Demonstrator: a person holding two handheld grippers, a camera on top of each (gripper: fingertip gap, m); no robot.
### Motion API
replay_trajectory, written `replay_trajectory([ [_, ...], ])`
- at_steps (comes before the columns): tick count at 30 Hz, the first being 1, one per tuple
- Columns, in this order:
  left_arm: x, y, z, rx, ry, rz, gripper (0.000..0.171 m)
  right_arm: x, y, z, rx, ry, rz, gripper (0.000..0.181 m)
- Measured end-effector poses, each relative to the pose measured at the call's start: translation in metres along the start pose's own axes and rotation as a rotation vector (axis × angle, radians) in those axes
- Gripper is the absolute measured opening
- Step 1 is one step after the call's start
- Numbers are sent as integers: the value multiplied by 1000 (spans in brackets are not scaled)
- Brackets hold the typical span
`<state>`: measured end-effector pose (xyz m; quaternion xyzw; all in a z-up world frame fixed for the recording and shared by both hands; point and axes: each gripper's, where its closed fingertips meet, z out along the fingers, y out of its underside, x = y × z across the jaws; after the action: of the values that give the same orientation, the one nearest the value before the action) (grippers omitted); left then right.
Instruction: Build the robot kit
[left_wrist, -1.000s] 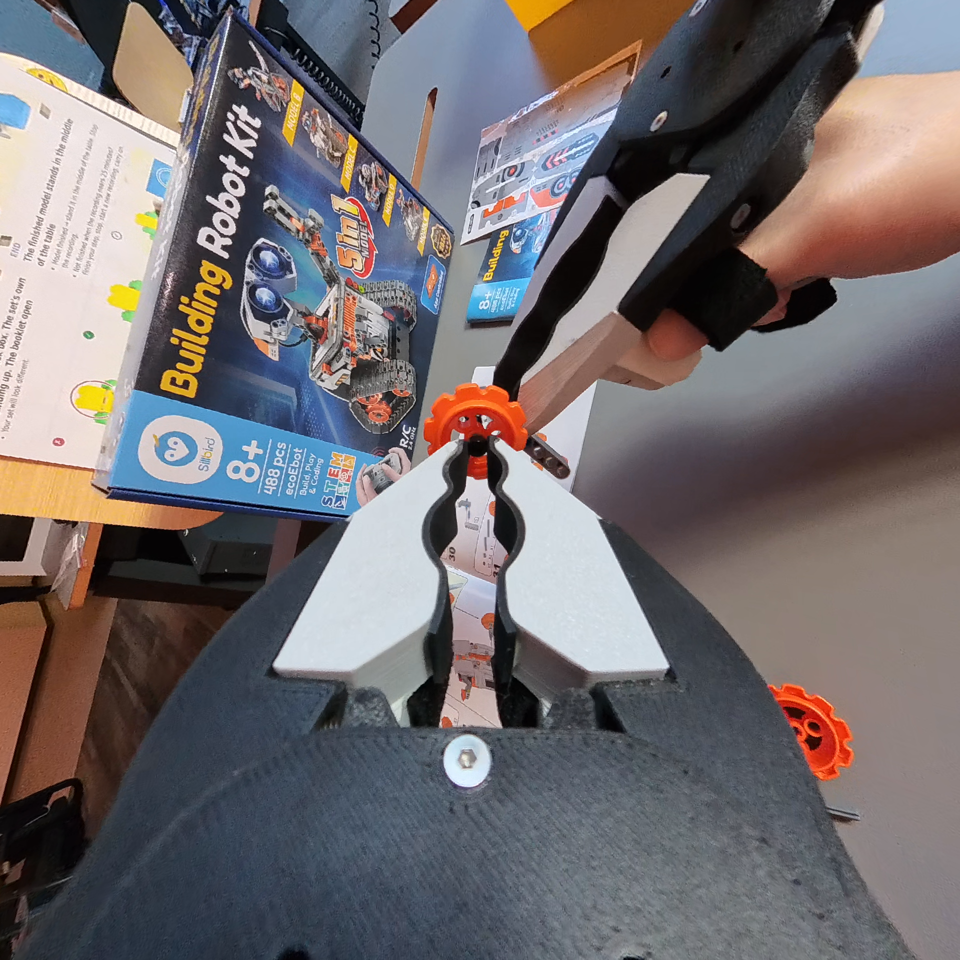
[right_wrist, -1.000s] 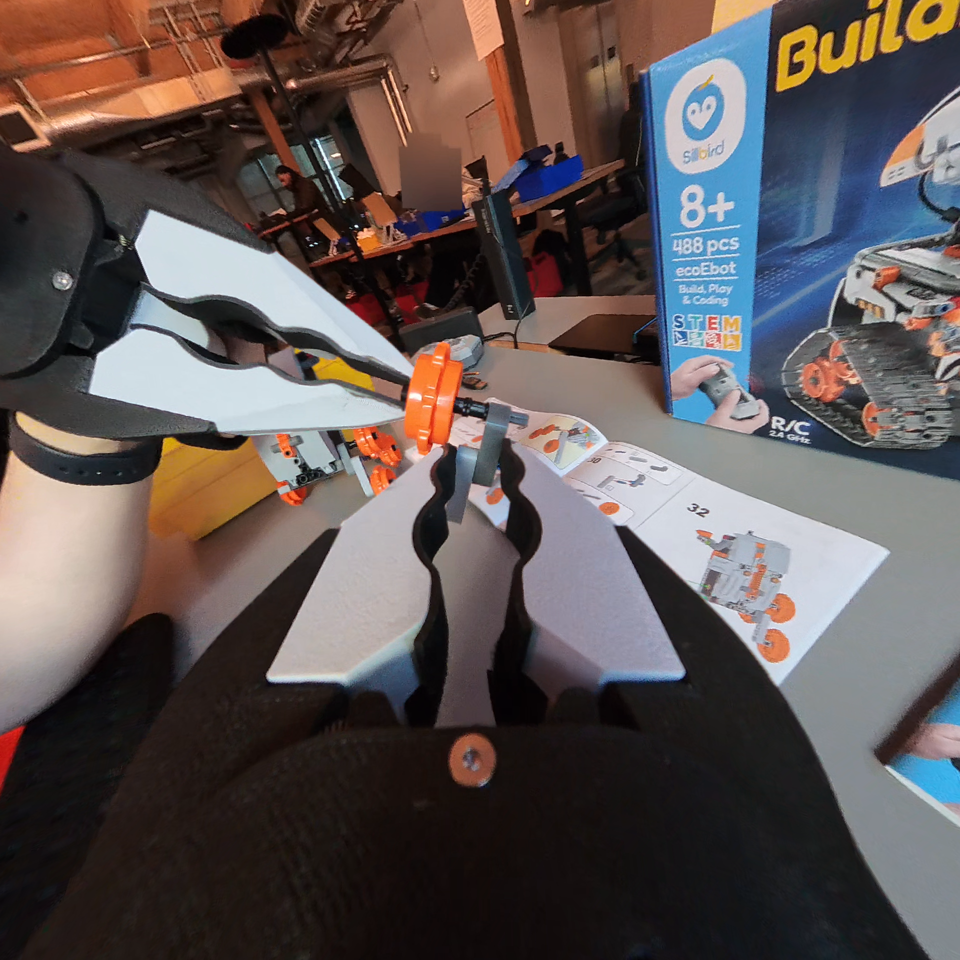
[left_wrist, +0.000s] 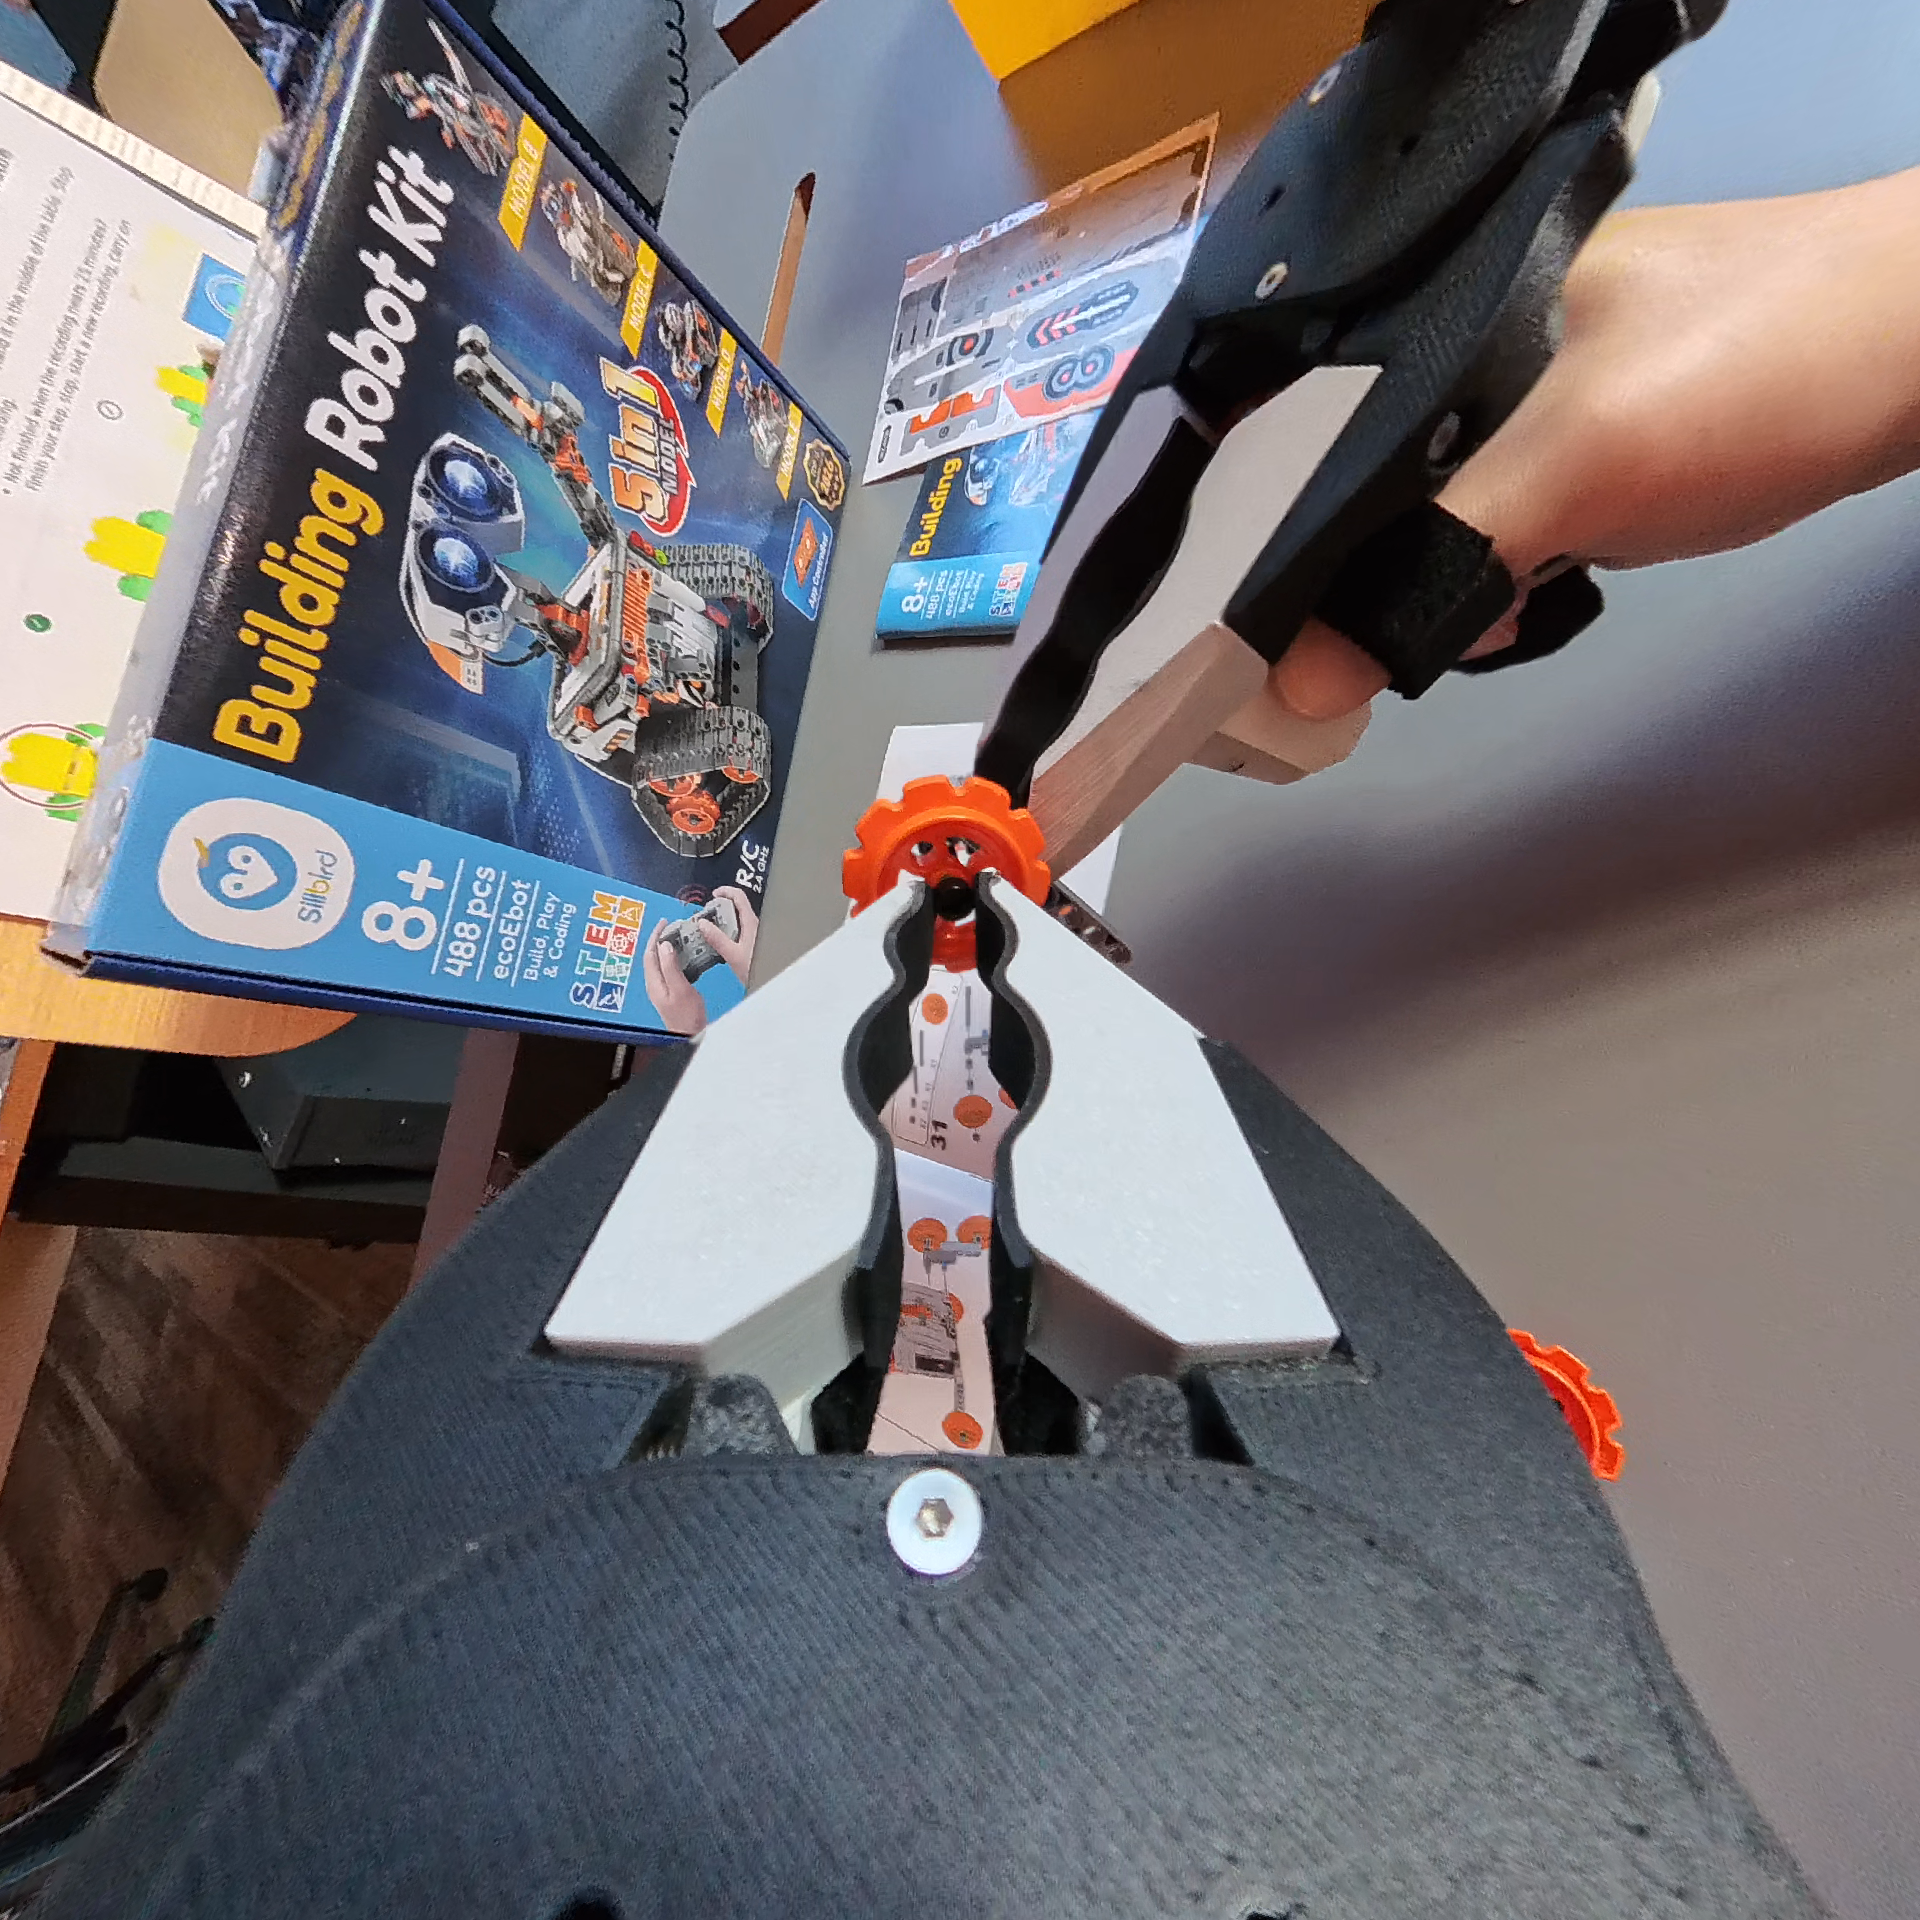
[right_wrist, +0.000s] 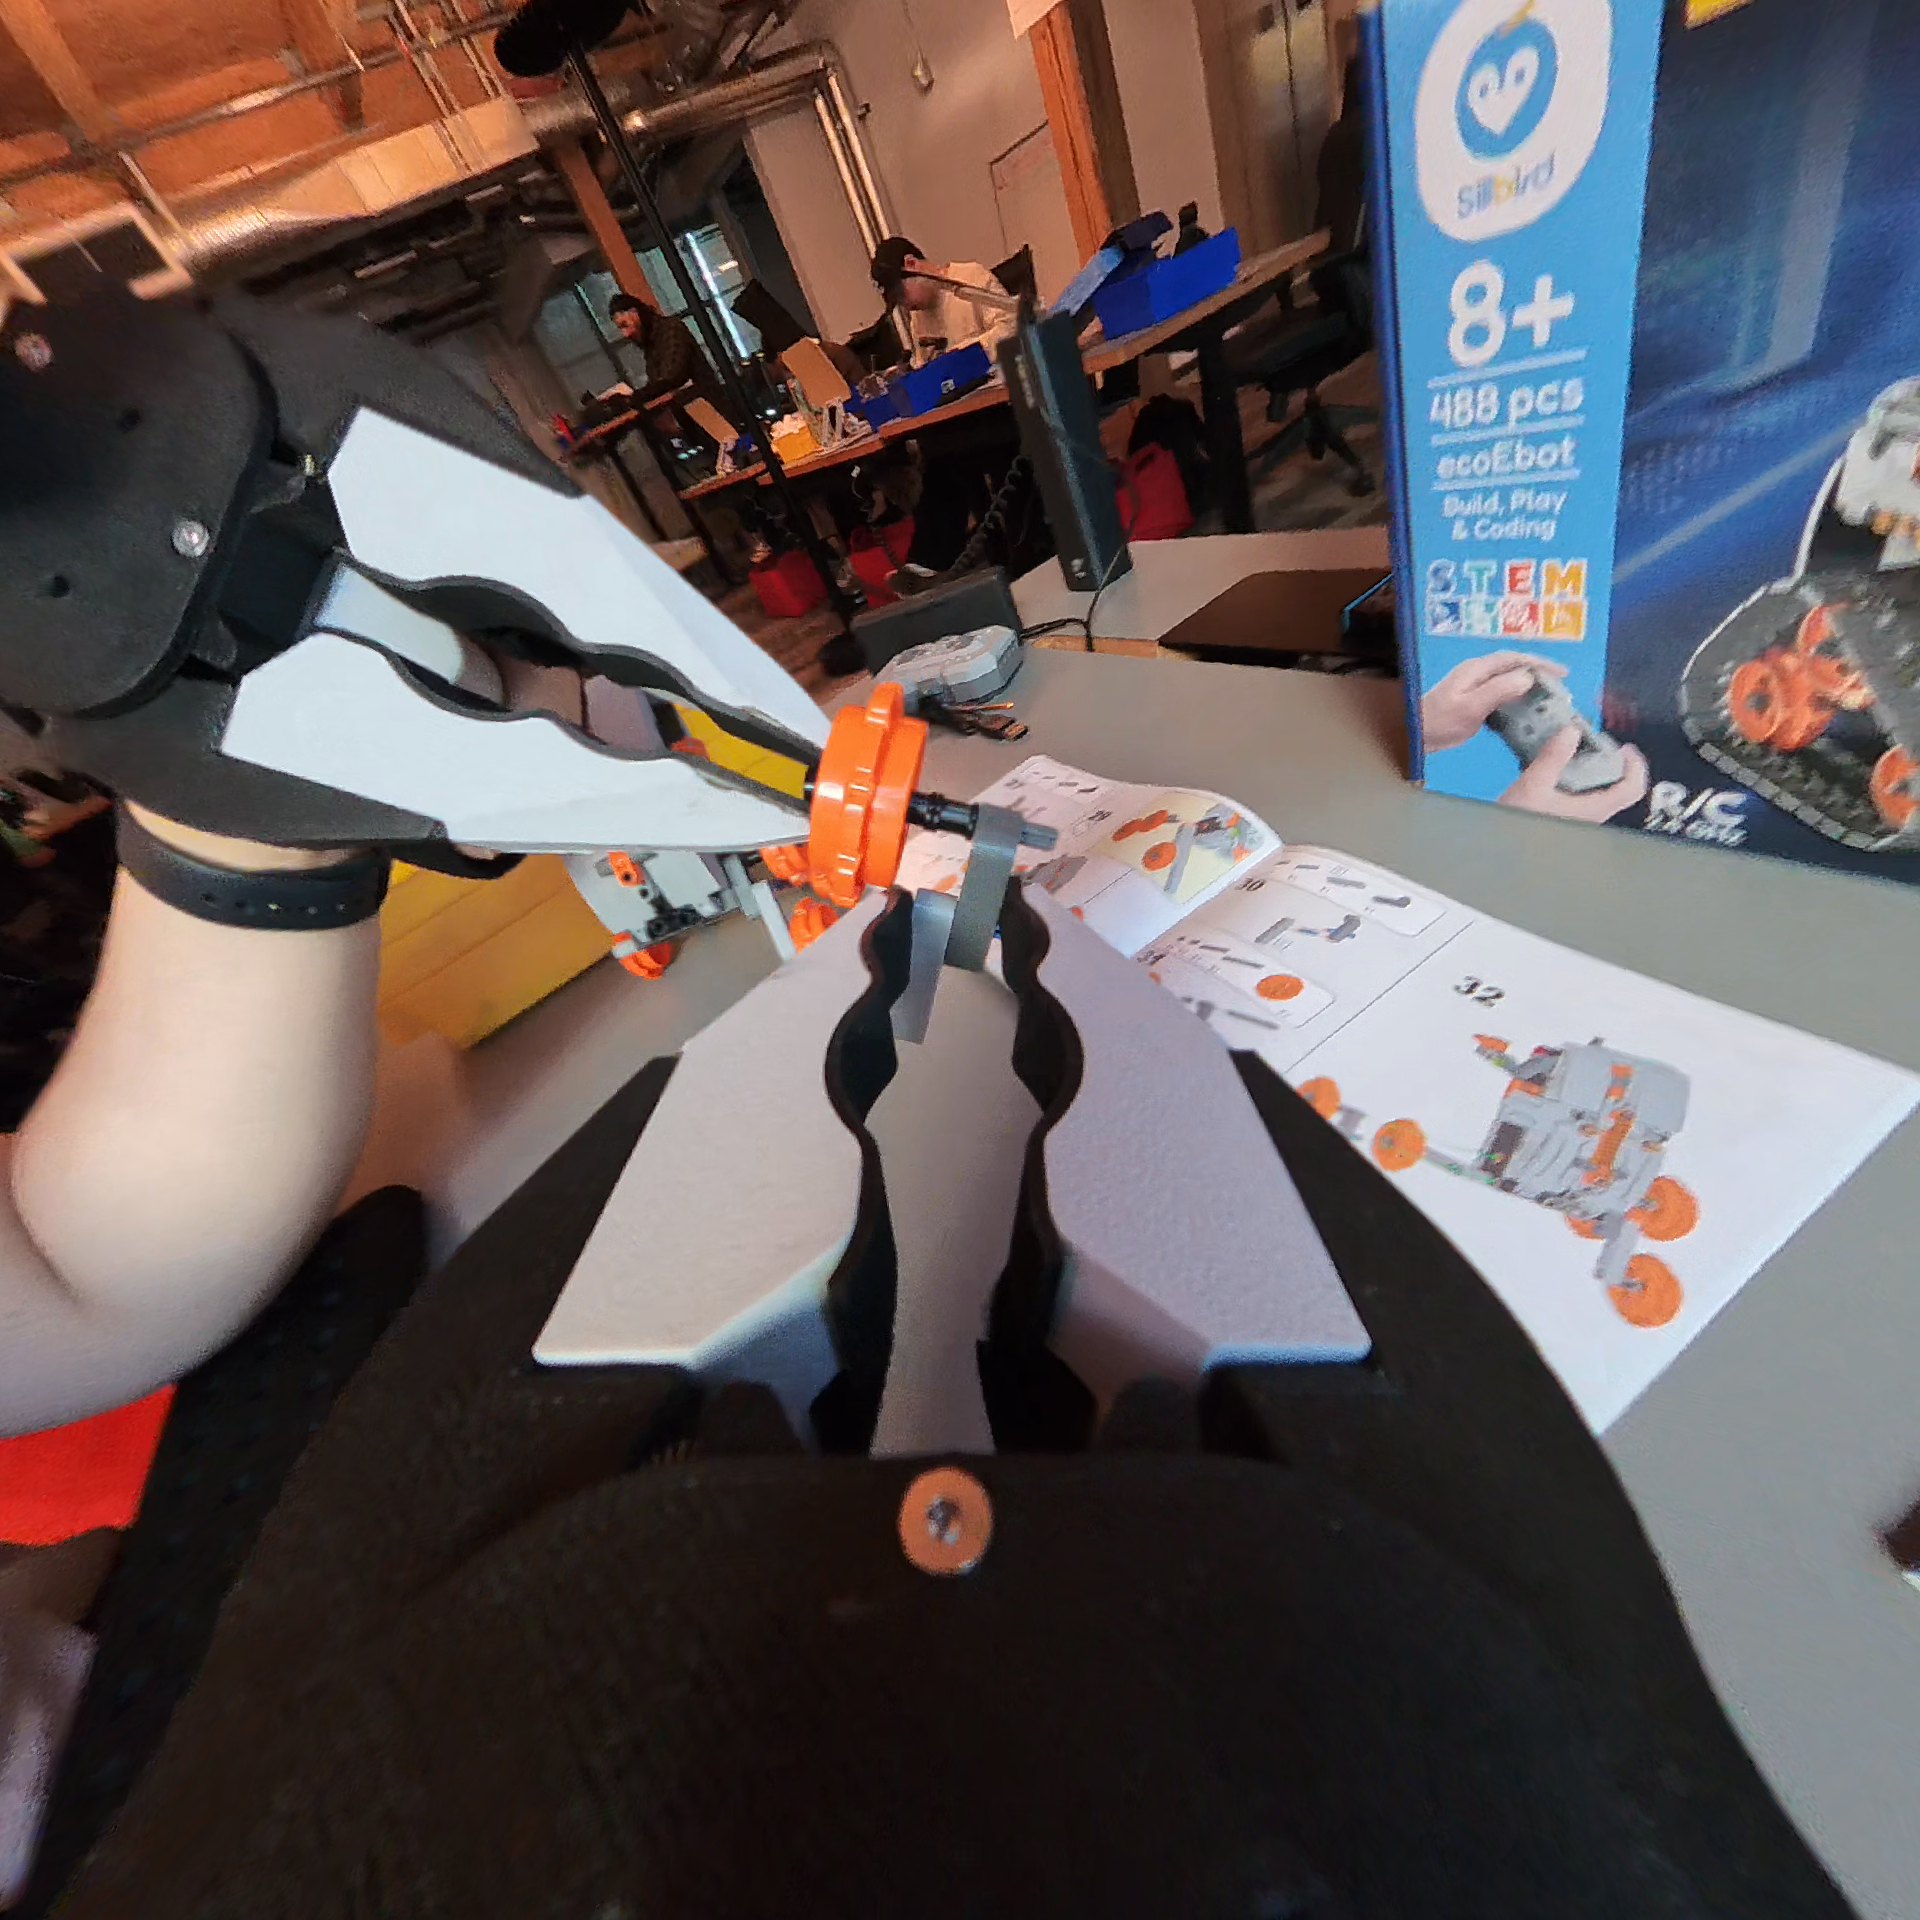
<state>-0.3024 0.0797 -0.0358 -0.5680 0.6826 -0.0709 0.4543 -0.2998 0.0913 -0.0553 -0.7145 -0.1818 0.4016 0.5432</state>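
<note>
While the left gripper clamps an orange toothed wheel at frame centre, its black axle enters a grey beam pinched by the right gripper.

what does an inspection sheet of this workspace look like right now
surface: grey table, open instruction booklet lying flat on it
job's things: orange wheel on a black axle through a grey beam
clutter: kit box standing upright, sticker sheet, spare orange wheel, part-built model, yellow bin
grippers: left gripper shut on the axle at the wheel; right gripper shut on the grey beam
cables: dark lead behind the booklet
surroundings: desks, people working behind
</note>
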Motion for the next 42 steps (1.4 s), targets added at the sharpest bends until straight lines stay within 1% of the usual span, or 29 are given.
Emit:
replay_trajectory([
  [6,1,5,0,-31,13,-25,6,-5,10,6,-14,-143,232,16],
  [9,2,5,0,-30,26,-40,10,-8,14,8,-27,-187,304,16],
  [16,3,8,1,-34,38,-47,10,-12,19,10,-35,-284,480,16],
  [23,6,4,-2,27,106,-118,13,-15,24,12,-48,-350,604,16],
  [25,5,-1,-7,72,127,-145,14,-13,24,11,-45,-354,634,16],
  [29,-11,-12,-27,190,120,-232,15,-11,24,10,-38,-360,662,16],
  [31,-20,-9,-38,210,100,-254,12,-9,22,10,-33,-347,649,16],
  [33,-19,-2,-42,189,102,-224,11,-5,21,9,-28,-315,606,16],
  [35,-12,0,-40,173,104,-163,12,-4,19,8,-28,-294,563,16],
  [39,-3,-4,-23,142,87,-73,12,-4,17,6,-29,-280,538,16],
  [42,2,1,-14,87,65,2,11,-3,17,6,-29,-274,535,16],
])
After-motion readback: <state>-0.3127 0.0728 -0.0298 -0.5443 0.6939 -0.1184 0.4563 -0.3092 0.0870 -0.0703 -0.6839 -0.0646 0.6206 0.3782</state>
